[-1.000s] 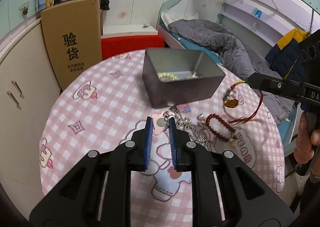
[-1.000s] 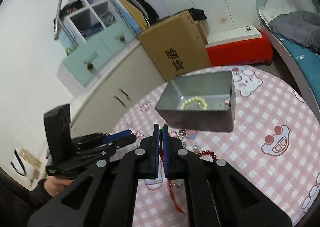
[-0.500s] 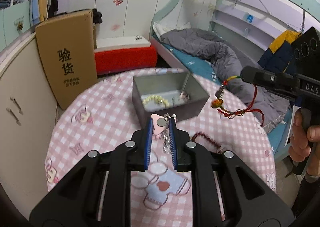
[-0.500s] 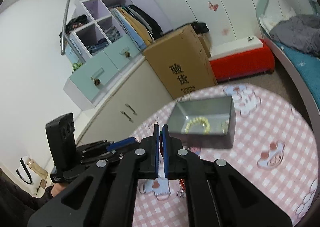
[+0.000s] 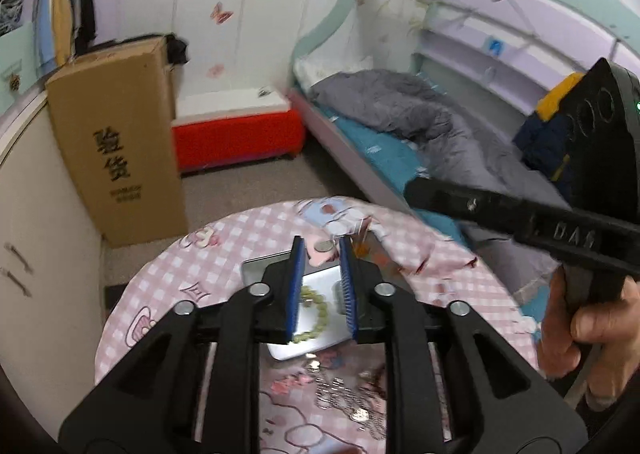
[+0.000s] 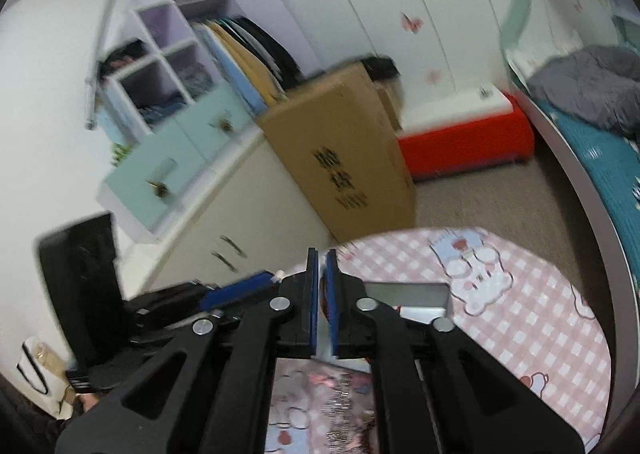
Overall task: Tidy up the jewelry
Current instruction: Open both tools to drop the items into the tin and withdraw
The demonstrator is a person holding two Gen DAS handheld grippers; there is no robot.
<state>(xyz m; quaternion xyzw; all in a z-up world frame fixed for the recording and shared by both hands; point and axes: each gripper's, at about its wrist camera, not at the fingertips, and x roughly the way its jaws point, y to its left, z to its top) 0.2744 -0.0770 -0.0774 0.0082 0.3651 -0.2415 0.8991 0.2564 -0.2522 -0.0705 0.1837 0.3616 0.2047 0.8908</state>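
Tin (image 5: 256,268) on table holds pale bead bracelet (image 5: 316,312).

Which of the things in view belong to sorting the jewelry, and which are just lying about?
Part of the job:
- grey metal tin
- bead bracelet inside it
- pink charm over the tin
- loose jewelry pile on the tablecloth

Just lying about:
- cardboard box
- red bench
- grey duvet
- hanging clothes

Your pink checked bench (image 5: 168,286)
A grey tin (image 5: 256,268) sits beneath your left fingers (image 5: 297,286); tangled jewelry (image 5: 344,400) lies nearer you.
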